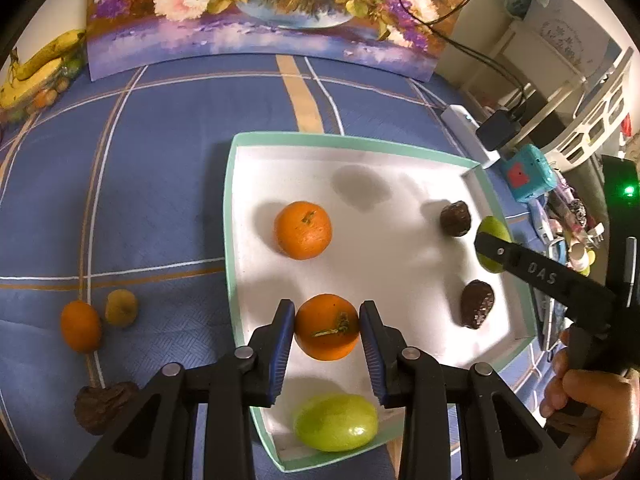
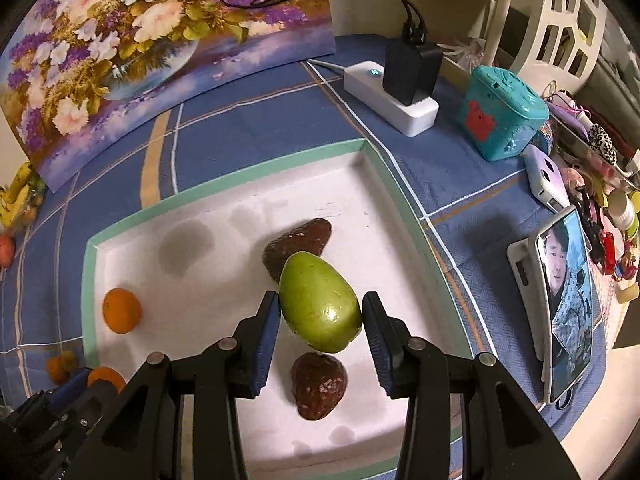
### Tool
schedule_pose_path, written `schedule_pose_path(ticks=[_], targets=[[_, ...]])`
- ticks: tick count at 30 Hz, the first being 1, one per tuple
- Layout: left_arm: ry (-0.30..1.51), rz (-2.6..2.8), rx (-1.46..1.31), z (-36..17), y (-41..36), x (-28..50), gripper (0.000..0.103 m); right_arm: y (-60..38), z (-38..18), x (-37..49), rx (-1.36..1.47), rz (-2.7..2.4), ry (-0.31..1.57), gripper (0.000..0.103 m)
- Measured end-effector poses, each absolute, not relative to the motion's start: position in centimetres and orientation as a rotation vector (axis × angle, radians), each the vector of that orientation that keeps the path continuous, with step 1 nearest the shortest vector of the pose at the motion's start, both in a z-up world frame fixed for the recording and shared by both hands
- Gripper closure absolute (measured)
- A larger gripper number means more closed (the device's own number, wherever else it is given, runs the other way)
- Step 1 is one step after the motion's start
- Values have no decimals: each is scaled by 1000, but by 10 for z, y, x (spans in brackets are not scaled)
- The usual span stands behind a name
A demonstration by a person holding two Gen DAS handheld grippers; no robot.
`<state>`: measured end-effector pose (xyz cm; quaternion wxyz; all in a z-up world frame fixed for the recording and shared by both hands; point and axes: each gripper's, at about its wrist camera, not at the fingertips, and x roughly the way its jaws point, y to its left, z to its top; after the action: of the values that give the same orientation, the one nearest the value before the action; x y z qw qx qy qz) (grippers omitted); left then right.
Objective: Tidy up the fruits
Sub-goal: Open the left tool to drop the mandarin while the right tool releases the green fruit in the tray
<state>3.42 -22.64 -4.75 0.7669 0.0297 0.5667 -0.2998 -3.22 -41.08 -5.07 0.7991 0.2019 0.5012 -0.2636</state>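
Both grippers are over the white tray (image 1: 472, 344), each carrying a fruit, so the step in hand looks like placing fruit into the tray by kind. The left gripper (image 1: 327, 326) has its jaws clamped on an orange (image 1: 327, 327), held low over the near part of the tray, between a second orange (image 1: 303, 230) farther in and a green fruit (image 1: 336, 422) lying at the near rim. The right gripper (image 2: 320, 312) has its jaws closed against the sides of a green mango (image 2: 320, 302), held above the tray's right side, over the gap between two dark brown fruits (image 2: 298, 246) (image 2: 319, 384); whether either held fruit touches the tray floor cannot be told. On the blue checked cloth (image 1: 160, 168) left of the tray, a small orange (image 1: 80, 326), a yellowish fruit (image 1: 121, 307) and another dark fruit (image 1: 105, 408) lie outside it, so the task seems about half done. The next move likely calls for setting the orange down beside its like and letting go gently so it does not roll, and for carrying the mango toward the other green fruit rather than dropping it among the brown ones. The two grippers are close, so they should move one at a time.
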Motion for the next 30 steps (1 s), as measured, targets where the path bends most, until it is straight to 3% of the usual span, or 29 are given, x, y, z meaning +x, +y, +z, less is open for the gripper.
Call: schedule_pose_path(ticks=[24, 30], targets=[[1285, -620, 67, -65, -227, 38, 67, -417, -67, -31, 446, -569, 1104, 59], [1293, -614, 59, -58, -224, 39, 57, -421, -66, -34, 448, -581, 1094, 59]])
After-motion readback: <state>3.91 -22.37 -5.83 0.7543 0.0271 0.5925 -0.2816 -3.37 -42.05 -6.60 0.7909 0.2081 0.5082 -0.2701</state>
